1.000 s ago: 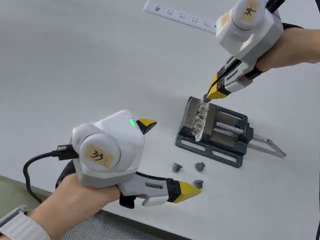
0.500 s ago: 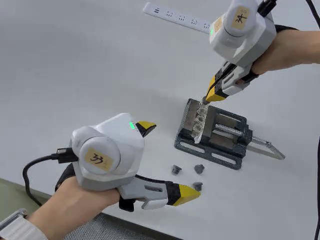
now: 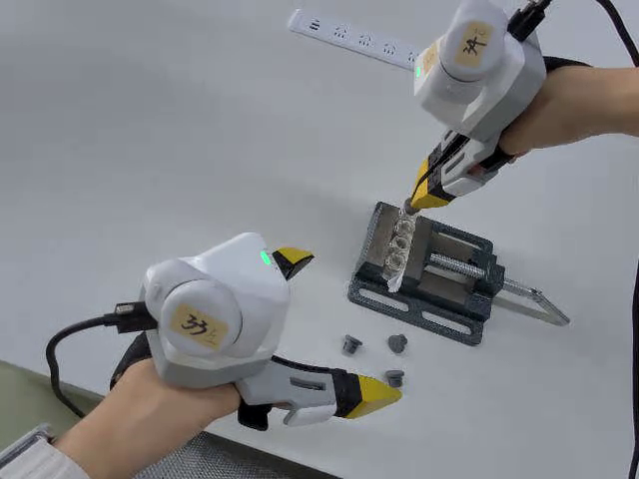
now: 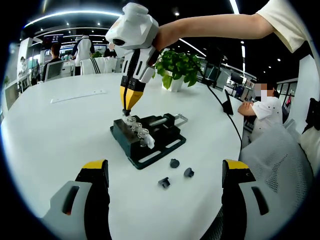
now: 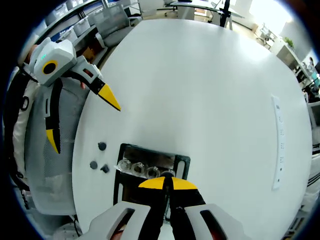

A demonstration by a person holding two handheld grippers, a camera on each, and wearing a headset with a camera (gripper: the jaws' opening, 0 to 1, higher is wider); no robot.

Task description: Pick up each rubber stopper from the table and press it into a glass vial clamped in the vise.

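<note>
Yellow-tipped right tongs (image 3: 410,207) closed at vial (image 3: 404,229)

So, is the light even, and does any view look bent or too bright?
Head view: soft even light, only faint shadows beside the dark metal vise, all sharp. Left gripper view: fisheye curves the white table; ceiling light strips glare. Right gripper view: top right corner washed out.

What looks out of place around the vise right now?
The end vial nearest the loose stoppers seems to lean outward from the vise, unlike the upright ones beside it; too small to be sure. Nothing else stands out.
</note>
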